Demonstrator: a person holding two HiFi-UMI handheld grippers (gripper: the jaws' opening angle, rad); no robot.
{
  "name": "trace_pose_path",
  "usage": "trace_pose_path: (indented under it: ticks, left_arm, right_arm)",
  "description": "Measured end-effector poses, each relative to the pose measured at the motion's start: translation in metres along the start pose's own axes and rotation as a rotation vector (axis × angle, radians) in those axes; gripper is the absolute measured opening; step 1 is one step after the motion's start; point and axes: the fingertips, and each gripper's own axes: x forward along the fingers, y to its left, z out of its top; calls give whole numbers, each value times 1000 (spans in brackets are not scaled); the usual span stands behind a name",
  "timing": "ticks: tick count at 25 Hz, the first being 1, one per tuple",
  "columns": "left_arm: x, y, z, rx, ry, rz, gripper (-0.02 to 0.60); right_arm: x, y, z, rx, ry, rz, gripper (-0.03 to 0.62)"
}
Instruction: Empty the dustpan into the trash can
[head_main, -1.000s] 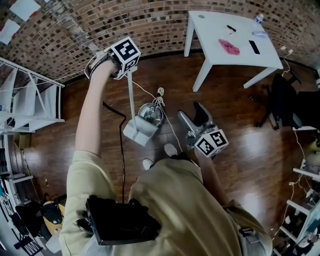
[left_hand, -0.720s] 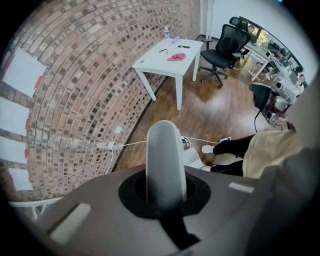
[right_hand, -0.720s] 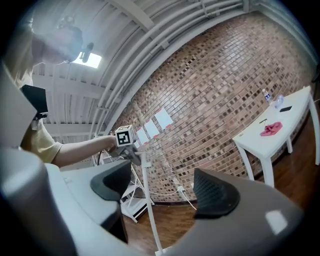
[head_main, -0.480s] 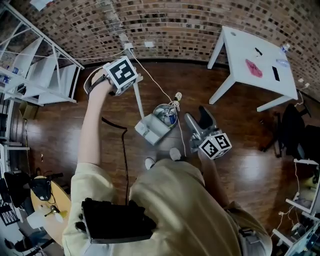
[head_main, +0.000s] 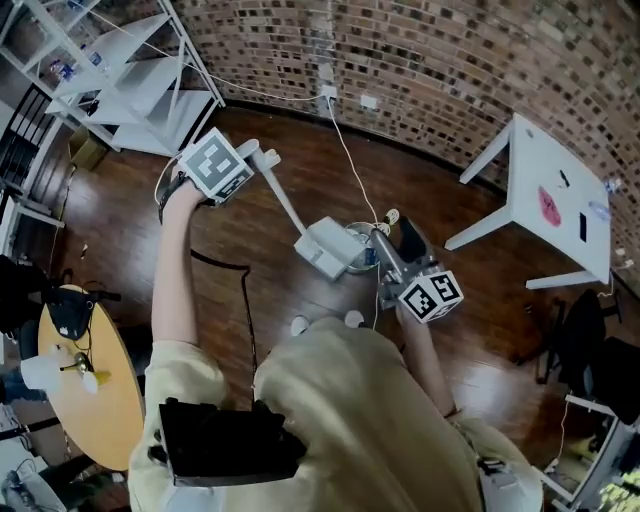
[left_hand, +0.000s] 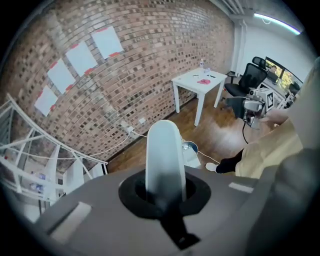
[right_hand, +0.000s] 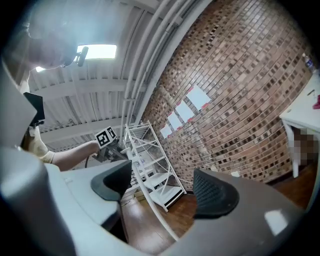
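Left gripper (head_main: 243, 157) clenched on the long handle (head_main: 288, 203) of the white dustpan (head_main: 325, 247), pan end at trash can (head_main: 364, 232) rim. Right gripper (head_main: 397, 246) released, empty, beside can.

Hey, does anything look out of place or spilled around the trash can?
No spill shows. One oddity: a white cable trails loose across the wood floor from the wall socket to the trash can, where the dustpan is held.
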Motion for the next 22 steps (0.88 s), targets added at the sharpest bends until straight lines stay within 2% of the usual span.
trace_pose_path:
  ticks: [3,6,9,13,22]
  left_arm:
    - [-11,15,-37,-74,-8,43,0]
    - [-15,33,-83,-167,18,143,0]
    - [0,37,-119,-218,26,192,0]
    - [47,28,-161,-299,45,223,0]
    - [181,-3,-251,-605,86,302,0]
  right_arm:
    - [14,17,-12,0,20,24,371]
    - [30,32,-21,-3,44,64,371]
    - [40,44,-30,-7,60,85,370]
    - [45,54,-45,3,86,83,370]
    - [31,60,-68,1,146,32,368]
